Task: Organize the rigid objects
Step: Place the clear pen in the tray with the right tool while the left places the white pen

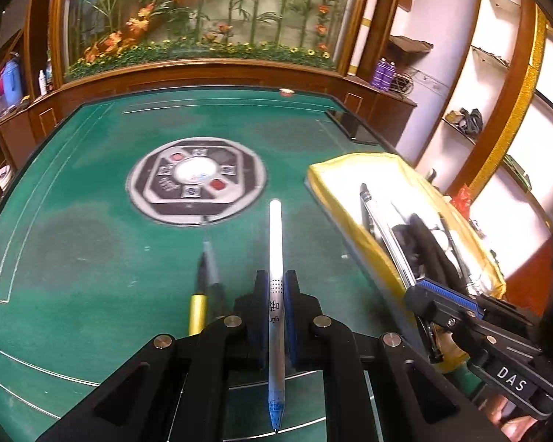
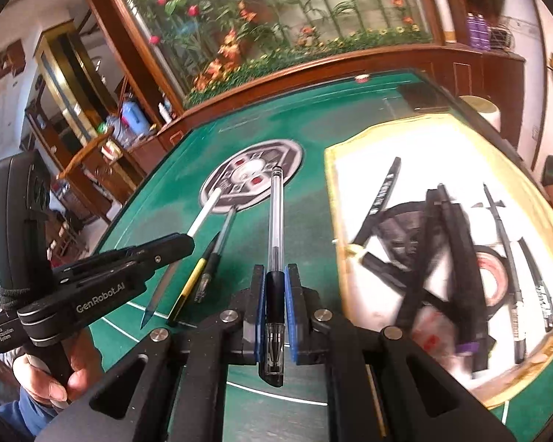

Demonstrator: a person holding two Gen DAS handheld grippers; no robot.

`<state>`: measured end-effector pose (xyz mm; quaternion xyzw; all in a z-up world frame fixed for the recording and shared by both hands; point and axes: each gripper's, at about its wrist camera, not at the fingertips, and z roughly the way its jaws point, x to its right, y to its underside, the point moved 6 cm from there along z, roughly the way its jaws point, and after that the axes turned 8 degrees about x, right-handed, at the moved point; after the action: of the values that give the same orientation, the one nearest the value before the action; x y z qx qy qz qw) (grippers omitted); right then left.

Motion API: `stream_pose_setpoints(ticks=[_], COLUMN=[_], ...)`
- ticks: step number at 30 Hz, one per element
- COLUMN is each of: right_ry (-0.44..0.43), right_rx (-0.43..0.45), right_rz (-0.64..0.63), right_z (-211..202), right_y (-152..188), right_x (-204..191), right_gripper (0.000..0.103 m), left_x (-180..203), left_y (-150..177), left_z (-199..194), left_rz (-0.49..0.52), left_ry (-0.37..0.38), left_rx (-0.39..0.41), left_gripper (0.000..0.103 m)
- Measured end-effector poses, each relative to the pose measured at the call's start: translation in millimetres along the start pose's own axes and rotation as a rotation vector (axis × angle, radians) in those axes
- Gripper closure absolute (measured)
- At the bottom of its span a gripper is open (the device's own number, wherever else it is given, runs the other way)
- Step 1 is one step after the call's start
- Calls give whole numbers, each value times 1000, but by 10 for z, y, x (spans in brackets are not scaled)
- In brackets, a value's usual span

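Note:
My left gripper is shut on a white pen with a blue tip, held lengthwise above the green table. My right gripper is shut on a clear pen with a black grip, also pointing forward. On the felt between the two lie a yellow-and-black pen and a clear pen, side by side. In the left wrist view the yellow pen lies just left of my fingers. A yellow-rimmed tray to the right holds several black pens.
The green table has a round control panel at its centre. A tape roll lies in the tray among the pens. A hand grips the left tool's handle. A wooden cabinet with flowers runs along the far edge.

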<state>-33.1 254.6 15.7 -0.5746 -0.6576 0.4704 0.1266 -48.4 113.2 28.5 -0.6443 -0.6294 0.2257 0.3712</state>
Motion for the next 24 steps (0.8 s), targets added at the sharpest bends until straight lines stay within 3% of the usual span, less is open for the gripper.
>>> stream_pose_setpoints(ticks=[5,12,24], right_ry=[52,180,227], right_rx=[54,115,51], right_rz=[45,74,93], right_z=[-180,-408,-281], right_y=[-118,-204,-100], right_x=[348,860,1241], right_gripper=[94,94,94], left_x=[443,1028,1308], left_y=[-82,-170,-48], left_z=[75,289,779], left_rz=[-7,31,-18], left_ry=[93,140,149], left_rx=[-43,-67,-160], left_gripper=[96,96,96])
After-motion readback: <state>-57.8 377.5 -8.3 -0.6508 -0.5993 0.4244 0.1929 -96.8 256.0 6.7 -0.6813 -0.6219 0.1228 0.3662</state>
